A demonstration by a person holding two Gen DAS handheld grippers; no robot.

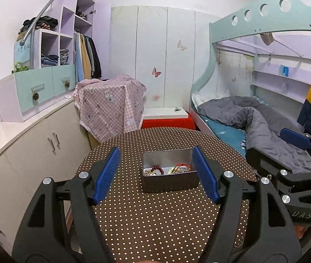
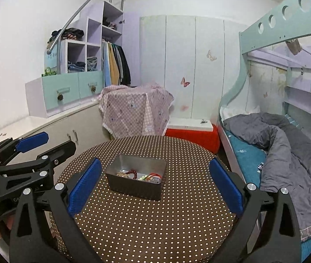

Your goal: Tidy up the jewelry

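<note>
A grey metal tin [image 1: 170, 180] [image 2: 136, 188] stands on the round brown polka-dot table [image 1: 155, 219] [image 2: 155, 219]. Inside it lies jewelry: a dark red bead bracelet [image 1: 158, 169] [image 2: 132, 172], a red bangle [image 1: 182, 166] and pale beads [image 2: 143, 177]. My left gripper [image 1: 156, 171] is open and empty, its blue pads either side of the tin, above and short of it. My right gripper [image 2: 155, 180] is open and empty, held back over the table's near side. The left gripper also shows in the right wrist view [image 2: 34, 144], and the right gripper shows at the edge of the left wrist view [image 1: 295, 140].
A low cabinet [image 1: 34, 142] runs along the left wall. A pink checked cloth [image 1: 109, 105] covers something behind the table. A red stool with a white board [image 1: 166, 118] stands behind, and a bunk bed with a grey duvet [image 1: 254, 120] is on the right.
</note>
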